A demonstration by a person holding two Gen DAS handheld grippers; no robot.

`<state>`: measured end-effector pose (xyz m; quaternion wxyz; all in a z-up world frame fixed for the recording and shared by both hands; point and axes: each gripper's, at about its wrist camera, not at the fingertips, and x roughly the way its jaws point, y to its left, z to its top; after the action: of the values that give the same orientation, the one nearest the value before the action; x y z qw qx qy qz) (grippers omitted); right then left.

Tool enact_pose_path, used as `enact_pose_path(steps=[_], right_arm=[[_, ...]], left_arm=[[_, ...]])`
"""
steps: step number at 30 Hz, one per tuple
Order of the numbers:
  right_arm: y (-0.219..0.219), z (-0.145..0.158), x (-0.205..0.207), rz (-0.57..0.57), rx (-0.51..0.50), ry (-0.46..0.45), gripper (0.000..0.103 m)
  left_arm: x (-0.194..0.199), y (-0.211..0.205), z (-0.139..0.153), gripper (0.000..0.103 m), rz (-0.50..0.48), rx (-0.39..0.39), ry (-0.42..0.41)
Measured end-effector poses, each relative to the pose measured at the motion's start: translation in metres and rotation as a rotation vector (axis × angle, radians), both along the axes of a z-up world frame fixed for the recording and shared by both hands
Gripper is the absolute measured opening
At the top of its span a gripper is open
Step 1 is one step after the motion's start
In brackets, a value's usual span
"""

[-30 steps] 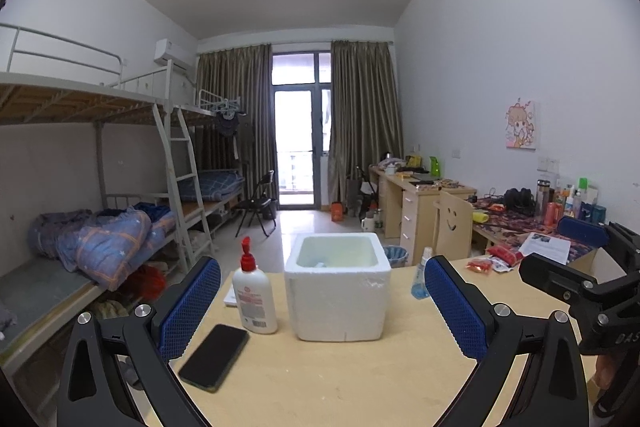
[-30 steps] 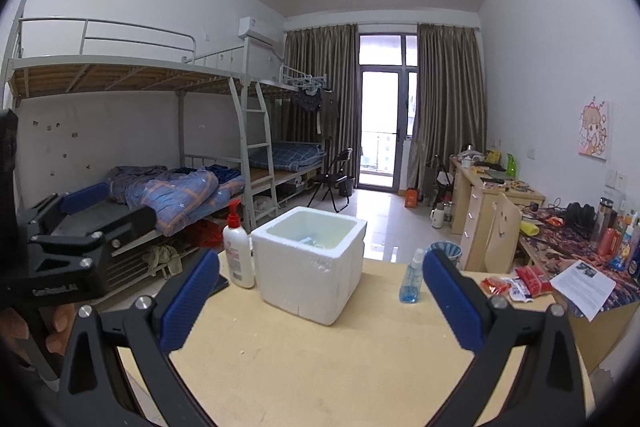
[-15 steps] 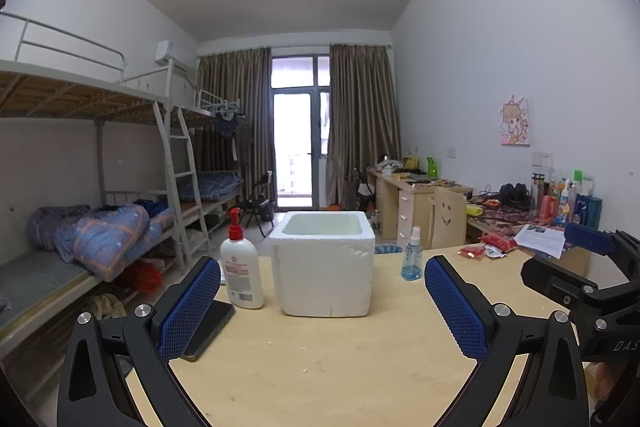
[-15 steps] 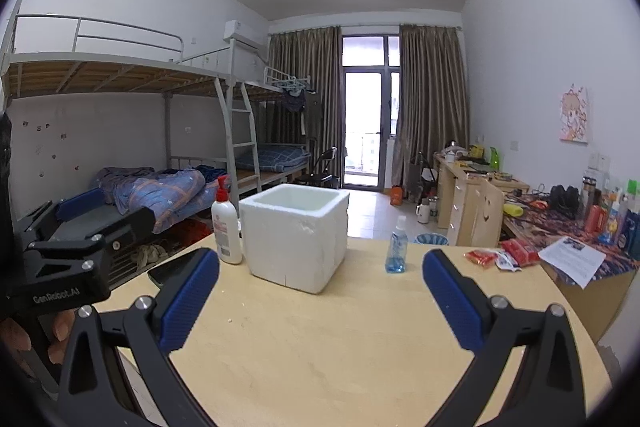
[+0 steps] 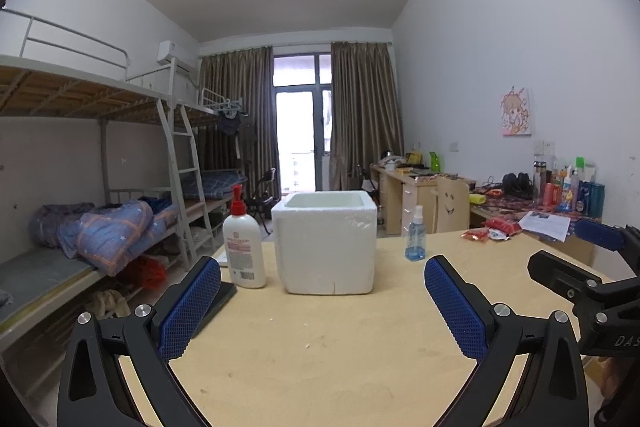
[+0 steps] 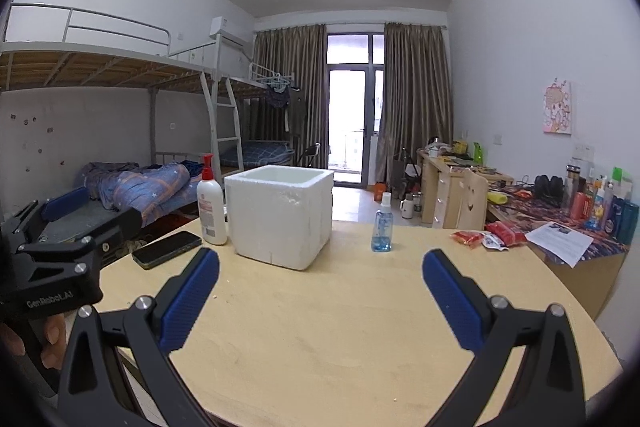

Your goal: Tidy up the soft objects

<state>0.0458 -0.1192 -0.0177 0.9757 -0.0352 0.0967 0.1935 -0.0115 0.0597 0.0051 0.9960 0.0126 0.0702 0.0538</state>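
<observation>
Both sets of jaws are spread wide and nothing is gripped in either. Blue pads of the left gripper are held low over the wooden table, with bare tabletop seen between them. Same story on the right gripper: pads well apart, only pale wood framed in the gap.

Straight ahead, a white foam box is stood upright on the table, open at the top; what lies inside cannot be made out from this low angle. Just beside it on its left, a white pump bottle with a red top is seen, and a dark phone is laid flat near that bottle, toward the table edge. On the other side of the box, a small blue spray bottle is stood apart from it. Further right, red snack packets are bunched near the far edge, next to a printed sheet of paper.

Soft things are spotted only off the table: a blue patterned quilt is heaped on the lower bunk bed at the left, well apart from both grippers.
</observation>
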Motion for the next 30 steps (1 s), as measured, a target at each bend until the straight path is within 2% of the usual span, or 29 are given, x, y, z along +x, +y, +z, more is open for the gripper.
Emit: enact_pose_path(steps=[6,13,24,30], right_arm=[[0.002,-0.017,-0.001,0.005,0.000,0.028,0.103],[0.004,-0.034,-0.006,0.005,-0.001,0.043,0.103],[0.000,-0.026,-0.015,-0.003,0.008,0.012,0.103],[-0.001,-0.027,-0.019,-0.014,0.002,0.008,0.103]], left_arm=[[-0.003,0.010,-0.016,0.102,0.020,-0.007,-0.012],[-0.002,0.012,-0.032,0.102,0.028,-0.002,0.026],[-0.014,0.009,-0.026,0.102,0.030,0.011,0.002],[-0.014,0.005,-0.027,0.102,0.002,0.017,0.019]])
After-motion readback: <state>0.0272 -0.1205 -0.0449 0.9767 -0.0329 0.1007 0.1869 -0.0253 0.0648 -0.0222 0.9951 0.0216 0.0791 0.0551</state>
